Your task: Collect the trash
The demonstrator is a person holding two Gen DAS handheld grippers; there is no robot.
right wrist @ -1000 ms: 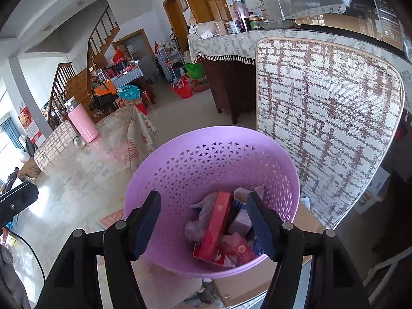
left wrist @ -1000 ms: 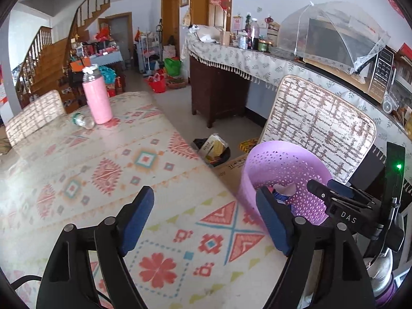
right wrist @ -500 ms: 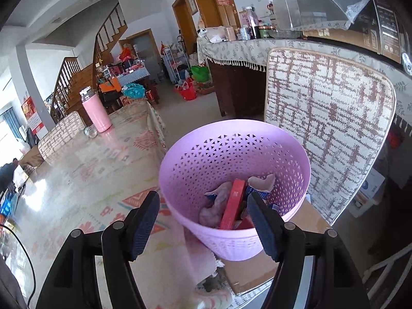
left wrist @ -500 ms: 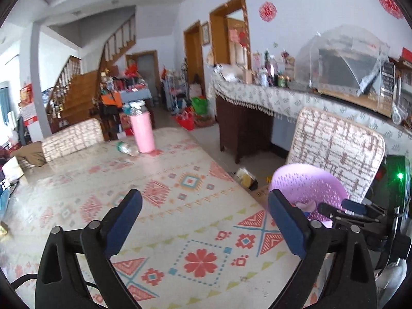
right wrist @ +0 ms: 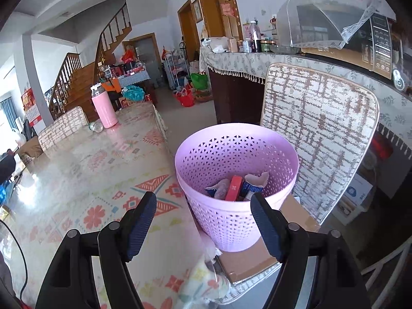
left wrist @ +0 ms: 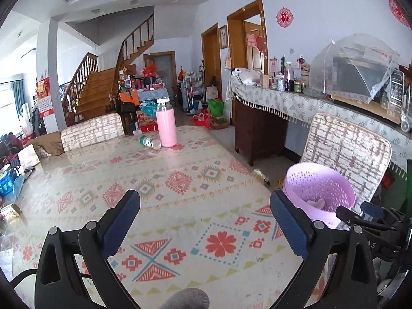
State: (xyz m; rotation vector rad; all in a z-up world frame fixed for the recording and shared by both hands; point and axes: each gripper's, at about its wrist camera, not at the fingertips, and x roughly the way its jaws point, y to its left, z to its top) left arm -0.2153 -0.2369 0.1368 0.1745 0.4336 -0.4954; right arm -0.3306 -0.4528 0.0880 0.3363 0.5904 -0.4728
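The left gripper hangs over the table with its fingers wide apart and nothing between them. The right gripper is opening its fingers, and they hold nothing. The purple basket sits at 1 o'clock from it, beside the table, on a cardboard box. Trash lies inside the basket. A pink bottle stands far off at 12 o'clock.
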